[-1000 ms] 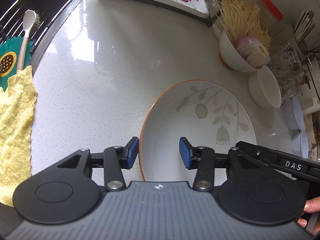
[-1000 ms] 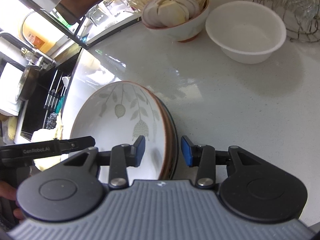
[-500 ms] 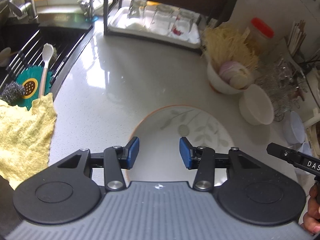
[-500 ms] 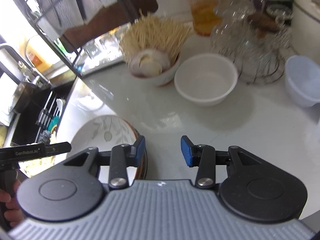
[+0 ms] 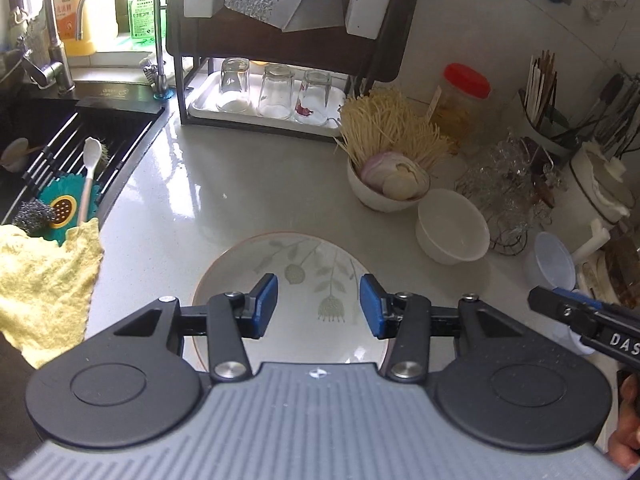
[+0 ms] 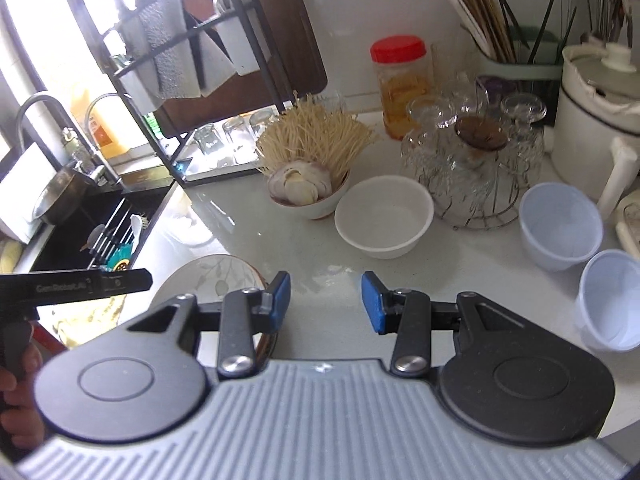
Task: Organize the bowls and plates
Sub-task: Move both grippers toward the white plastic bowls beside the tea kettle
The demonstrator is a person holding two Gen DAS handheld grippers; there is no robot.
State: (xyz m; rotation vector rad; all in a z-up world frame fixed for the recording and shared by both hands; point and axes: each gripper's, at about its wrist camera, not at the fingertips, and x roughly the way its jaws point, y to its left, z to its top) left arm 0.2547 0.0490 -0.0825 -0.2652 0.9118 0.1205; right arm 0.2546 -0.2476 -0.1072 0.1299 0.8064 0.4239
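White-speckled table [image 5: 248,208] carrying everything. Leaf-patterned plate stack [image 5: 304,276] sitting mid-table, seemingly gathered already. Beyond the stack: onion bowl [image 5: 390,184] holding slices and noodles, empty white bowl [image 5: 452,232] beside it, likely awaiting sorting. Hovering over the stack, left tool [image 5: 318,306] gaping wide, empty; right tool [image 6: 325,302] likewise.
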